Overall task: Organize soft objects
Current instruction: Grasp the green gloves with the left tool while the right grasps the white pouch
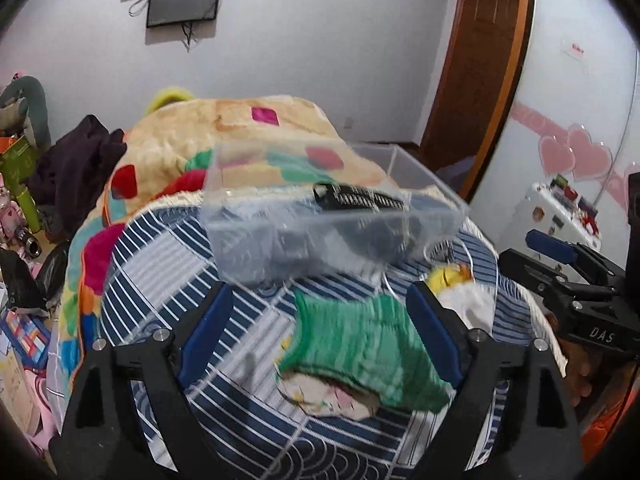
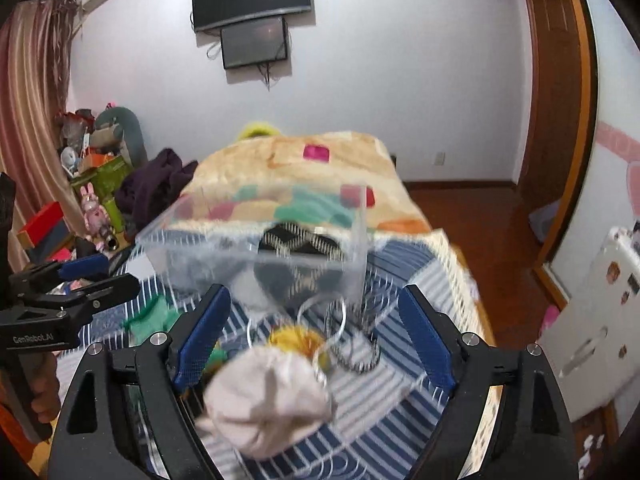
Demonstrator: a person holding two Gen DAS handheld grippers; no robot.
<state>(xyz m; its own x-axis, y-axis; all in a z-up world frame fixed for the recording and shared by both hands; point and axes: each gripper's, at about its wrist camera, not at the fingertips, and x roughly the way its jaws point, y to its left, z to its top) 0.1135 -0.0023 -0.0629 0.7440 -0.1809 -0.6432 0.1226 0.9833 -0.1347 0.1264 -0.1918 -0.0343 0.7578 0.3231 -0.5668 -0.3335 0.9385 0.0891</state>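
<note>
the left gripper [image 1: 320,332] hung with its fingers spread wide and empty over a green sock [image 1: 364,352] that lay on the striped bed cover [image 1: 160,264]. the right gripper [image 2: 316,340] was likewise wide apart and empty above a white sock [image 2: 268,396], with a yellow soft piece [image 2: 292,340] just beyond it. a clear plastic bin [image 1: 320,216] stood on the bed past both, holding dark patterned items. a patchwork blanket [image 1: 240,128] lay behind the bin.

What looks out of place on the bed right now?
The green sock and the white sock lie loose on the striped bedsheet, outside the clear plastic bin, which already holds dark patterned items. Both grippers are open, empty.
</note>
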